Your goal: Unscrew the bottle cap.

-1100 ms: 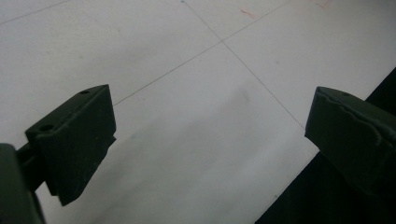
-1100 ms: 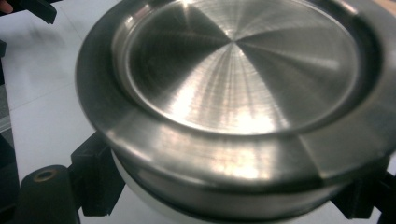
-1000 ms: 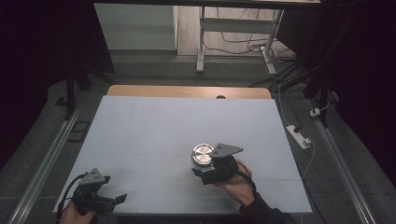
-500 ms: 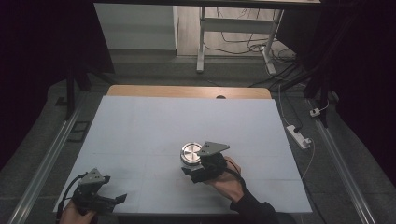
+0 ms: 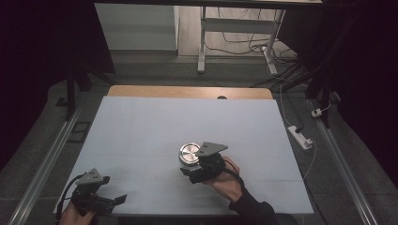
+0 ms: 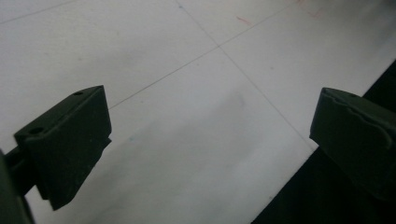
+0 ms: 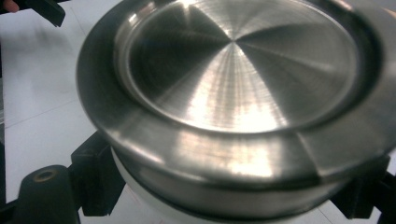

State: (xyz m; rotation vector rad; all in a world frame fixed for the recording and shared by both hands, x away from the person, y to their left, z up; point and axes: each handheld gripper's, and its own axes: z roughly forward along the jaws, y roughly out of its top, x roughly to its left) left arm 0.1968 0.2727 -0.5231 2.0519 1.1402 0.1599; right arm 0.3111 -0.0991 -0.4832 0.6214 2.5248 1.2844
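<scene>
– Black jaws nearest us: the left gripper sits at the near left corner of the table. How does it stand?

– Wide apart. Its jaws have just been opening, and the left gripper view has nothing between them but bare white tabletop and the dark edge beyond it. It looks idle to me.

– And a little farther in?

– The right hand brings the right gripper toward the middle of the table, with the tin at its tips. The tin is round, with a brushed steel lid over a pale lower body. In the right gripper view the two jaws flank that lower body, left and right, under the lid's rim, so I read them as clamped on the tin.

– Is it lifted or resting on the table?

– I cannot tell. In the high view it sits low, right of centre in the near half of the table.

– So which step is this?

– My judgement is that it's the carrying step: the tin is gripped and being placed somewhere on the sheet. No target is marked.

– What does the next move call for?

– Keep the grip firm and level, since the lid may only sit loosely. Set the base flat on the table before the jaws part, then back straight out so the tips don't drag it.

– Anything farther off?

– The wooden edge at the far side, a power strip on the floor at the right, and a desk frame behind, all well apart from the work.
</scene>
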